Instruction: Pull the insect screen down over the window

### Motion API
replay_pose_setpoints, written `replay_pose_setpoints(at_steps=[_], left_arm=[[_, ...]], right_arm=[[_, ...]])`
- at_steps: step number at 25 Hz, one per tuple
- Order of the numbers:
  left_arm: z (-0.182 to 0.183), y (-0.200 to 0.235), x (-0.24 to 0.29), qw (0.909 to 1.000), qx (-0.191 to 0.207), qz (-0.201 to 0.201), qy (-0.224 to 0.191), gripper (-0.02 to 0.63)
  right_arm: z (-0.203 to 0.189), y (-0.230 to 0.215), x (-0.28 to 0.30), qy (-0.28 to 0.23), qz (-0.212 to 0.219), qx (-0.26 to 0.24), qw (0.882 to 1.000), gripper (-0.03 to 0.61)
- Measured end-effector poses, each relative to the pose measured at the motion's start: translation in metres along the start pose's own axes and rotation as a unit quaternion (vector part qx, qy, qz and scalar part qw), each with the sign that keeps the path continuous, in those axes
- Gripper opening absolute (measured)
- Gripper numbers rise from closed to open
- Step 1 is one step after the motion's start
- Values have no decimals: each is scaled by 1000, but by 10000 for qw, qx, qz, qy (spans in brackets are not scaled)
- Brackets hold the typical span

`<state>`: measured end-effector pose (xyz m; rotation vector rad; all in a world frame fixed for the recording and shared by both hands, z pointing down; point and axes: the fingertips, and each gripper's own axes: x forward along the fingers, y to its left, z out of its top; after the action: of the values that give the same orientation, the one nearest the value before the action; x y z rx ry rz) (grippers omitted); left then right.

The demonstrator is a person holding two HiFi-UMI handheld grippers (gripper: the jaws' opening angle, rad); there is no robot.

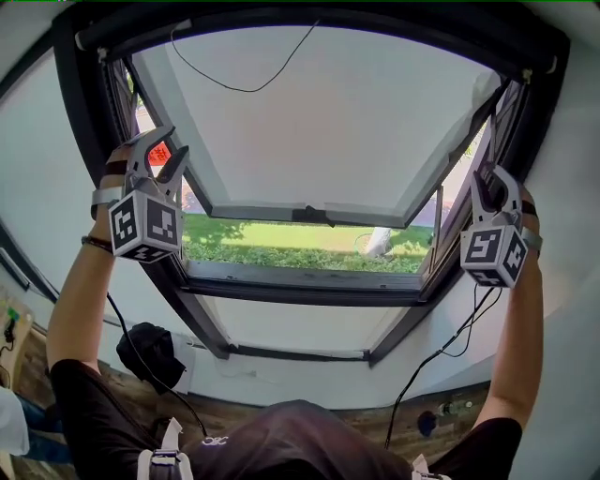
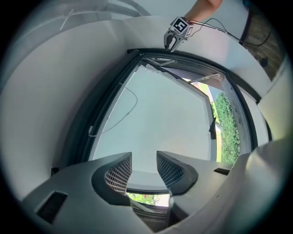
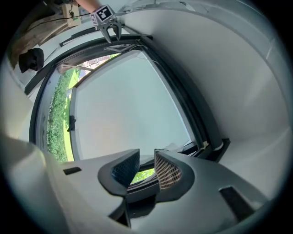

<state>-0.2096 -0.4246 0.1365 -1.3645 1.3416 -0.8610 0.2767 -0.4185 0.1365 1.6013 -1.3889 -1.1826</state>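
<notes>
The dark-framed window (image 1: pixel 309 281) fills the head view, its sash with a pale pane (image 1: pixel 309 122) swung outward and a black handle (image 1: pixel 311 215) on its lower bar. A dark housing bar (image 1: pixel 309 21) runs along the top of the frame, and a thin black cord (image 1: pixel 239 86) loops down from it. My left gripper (image 1: pixel 161 155) is raised at the frame's left side, open and empty (image 2: pixel 139 167). At the frame's right side my right gripper (image 1: pixel 492 180) is open with a narrower gap and nothing between its pads (image 3: pixel 146 165). Each gripper shows in the other's view: the right gripper (image 2: pixel 172 43), the left gripper (image 3: pixel 111 31).
Grass and hedge (image 1: pixel 300 246) show through the gap under the sash. A black bag (image 1: pixel 150 349) lies below the window at the left, on a wooden floor (image 1: pixel 281 403). Cables (image 1: pixel 441 352) hang from both grippers. White wall flanks the frame on both sides.
</notes>
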Motion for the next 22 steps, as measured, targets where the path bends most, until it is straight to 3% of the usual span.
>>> replay_pose_setpoints(at_steps=[4,8,10,16,22], left_arm=[[9,58,0,9981,456,413,19,153],[11,114,6,9967,441,677,114,155],[8,140,9,9959,427,780,164,121],[-3,175,31,9966,440,569,409,92],[-8,164,54,9953,679,-8,696,92]], right_arm=[[29,-49,4,-374,-280,350,9983,95],[46,-83,7,-467,-439,192,9978,74],[50,-96,9,-435,-456,128,9979,75],[58,-130,20,-318,-555,60,9979,67],[74,-148,36,-261,-578,-92,9979,67]])
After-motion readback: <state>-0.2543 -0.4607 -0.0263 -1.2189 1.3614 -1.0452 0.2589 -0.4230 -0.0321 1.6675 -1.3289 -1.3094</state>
